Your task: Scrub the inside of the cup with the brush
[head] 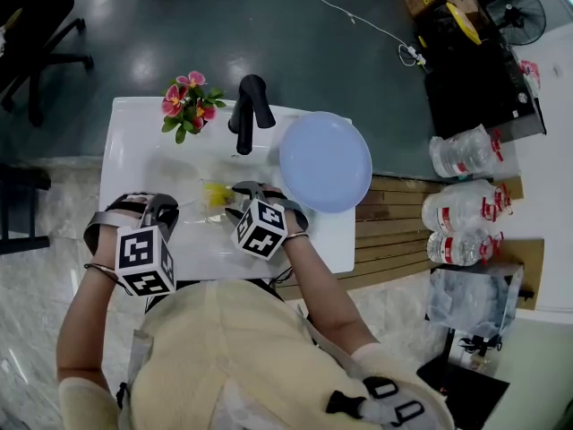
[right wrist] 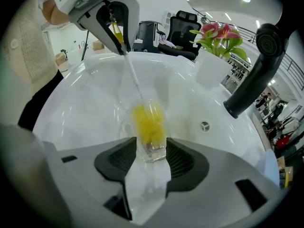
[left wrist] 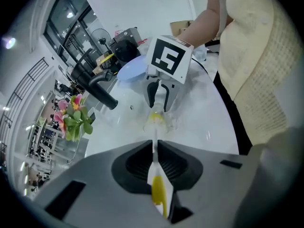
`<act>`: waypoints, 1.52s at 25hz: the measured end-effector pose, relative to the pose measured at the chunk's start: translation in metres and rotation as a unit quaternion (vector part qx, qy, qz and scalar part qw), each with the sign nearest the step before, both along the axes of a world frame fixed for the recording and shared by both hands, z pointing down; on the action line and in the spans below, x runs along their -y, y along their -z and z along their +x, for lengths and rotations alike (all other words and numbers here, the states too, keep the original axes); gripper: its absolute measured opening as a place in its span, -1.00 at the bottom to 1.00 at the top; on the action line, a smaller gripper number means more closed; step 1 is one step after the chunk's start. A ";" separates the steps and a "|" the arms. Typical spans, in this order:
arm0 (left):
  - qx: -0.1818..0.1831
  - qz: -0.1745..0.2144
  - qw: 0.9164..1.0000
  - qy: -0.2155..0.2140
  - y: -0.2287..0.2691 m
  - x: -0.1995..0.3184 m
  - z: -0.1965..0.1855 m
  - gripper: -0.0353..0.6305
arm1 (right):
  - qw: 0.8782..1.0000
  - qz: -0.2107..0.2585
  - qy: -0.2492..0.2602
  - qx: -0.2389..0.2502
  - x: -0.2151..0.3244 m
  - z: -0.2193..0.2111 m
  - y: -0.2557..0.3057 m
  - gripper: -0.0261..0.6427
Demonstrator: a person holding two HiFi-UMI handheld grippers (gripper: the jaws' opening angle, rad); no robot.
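Observation:
A clear glass cup lies tilted over the white sink basin, and my right gripper is shut on its base. Inside the cup sits the yellow bristle head of the brush. Its thin white handle runs up to my left gripper. In the left gripper view, my left gripper is shut on the brush handle, which has a yellow grip, and the bristles reach into the cup. From the head view the brush head shows between both grippers.
A black faucet stands at the back of the sink, with a pot of pink flowers to its left. A pale blue plate rests on the sink's right edge. Water bottles lie on the floor to the right.

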State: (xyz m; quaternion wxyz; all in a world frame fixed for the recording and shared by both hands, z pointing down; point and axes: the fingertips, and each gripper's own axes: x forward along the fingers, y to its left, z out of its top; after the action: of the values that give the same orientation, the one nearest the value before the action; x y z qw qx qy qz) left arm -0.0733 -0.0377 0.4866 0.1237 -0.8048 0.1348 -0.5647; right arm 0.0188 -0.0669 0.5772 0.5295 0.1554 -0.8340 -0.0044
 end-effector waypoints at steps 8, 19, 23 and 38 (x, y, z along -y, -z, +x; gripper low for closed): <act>-0.006 0.002 1.000 0.005 0.008 -0.004 0.004 -0.76 | 1.000 -0.012 -0.021 0.017 -0.004 -0.001 0.003 -0.28; 0.001 0.019 1.000 -0.015 0.024 -0.004 0.015 -0.77 | 0.988 -0.092 -0.096 0.072 -0.006 0.011 0.009 -0.21; 0.005 0.022 0.999 -0.025 0.028 -0.003 0.021 -0.77 | 0.985 -0.103 -0.116 0.081 -0.006 0.016 0.009 -0.21; 0.037 0.013 0.996 -0.083 0.041 0.001 0.046 -0.77 | 0.986 -0.089 -0.135 0.045 -0.014 0.038 0.007 -0.21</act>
State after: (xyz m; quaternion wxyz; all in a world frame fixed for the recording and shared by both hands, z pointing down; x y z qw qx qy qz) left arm -0.0271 -0.0387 0.4459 0.1854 -0.7901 0.0705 -0.5800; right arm 0.0571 -0.0525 0.5705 0.4990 0.2193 -0.8252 0.1485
